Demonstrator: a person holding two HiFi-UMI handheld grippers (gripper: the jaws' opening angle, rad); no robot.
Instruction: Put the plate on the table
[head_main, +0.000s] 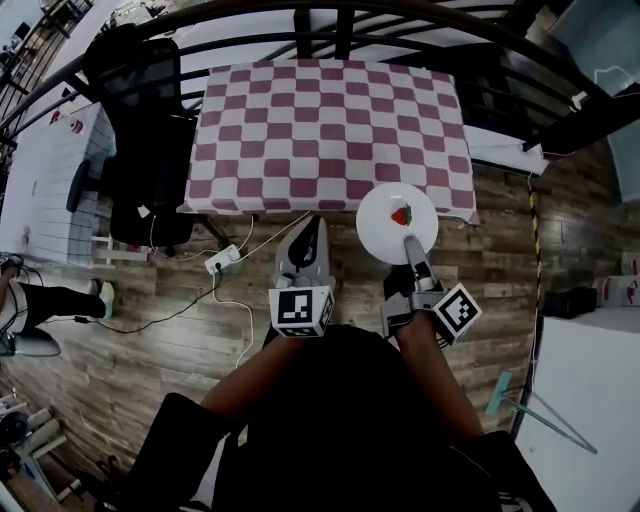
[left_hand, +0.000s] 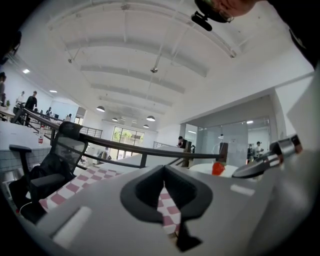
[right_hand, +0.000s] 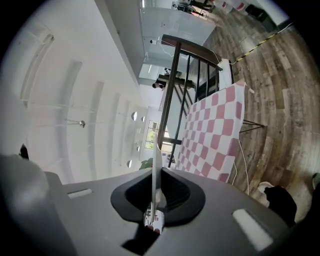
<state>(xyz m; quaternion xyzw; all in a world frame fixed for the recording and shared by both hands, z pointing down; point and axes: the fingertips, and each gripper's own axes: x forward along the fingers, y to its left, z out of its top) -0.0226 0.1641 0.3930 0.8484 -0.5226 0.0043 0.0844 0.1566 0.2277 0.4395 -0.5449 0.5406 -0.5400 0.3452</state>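
Note:
A white plate (head_main: 385, 232) with a red strawberry (head_main: 401, 215) on it is held level at the near right edge of the table with the pink-and-white checked cloth (head_main: 330, 130). My right gripper (head_main: 408, 238) is shut on the plate's near rim. In the right gripper view the plate (right_hand: 154, 165) shows edge-on as a thin white line between the jaws of the right gripper (right_hand: 155, 200). My left gripper (head_main: 314, 222) is shut and empty, just left of the plate. From the left gripper (left_hand: 164, 186) view, the plate (left_hand: 205, 169) and strawberry (left_hand: 218, 168) show to the right.
A black office chair (head_main: 145, 130) stands at the table's left side. A power strip (head_main: 222, 262) and cables lie on the wooden floor in front of the table. A black railing (head_main: 300, 15) runs behind it. A person's leg (head_main: 50, 300) is at the far left.

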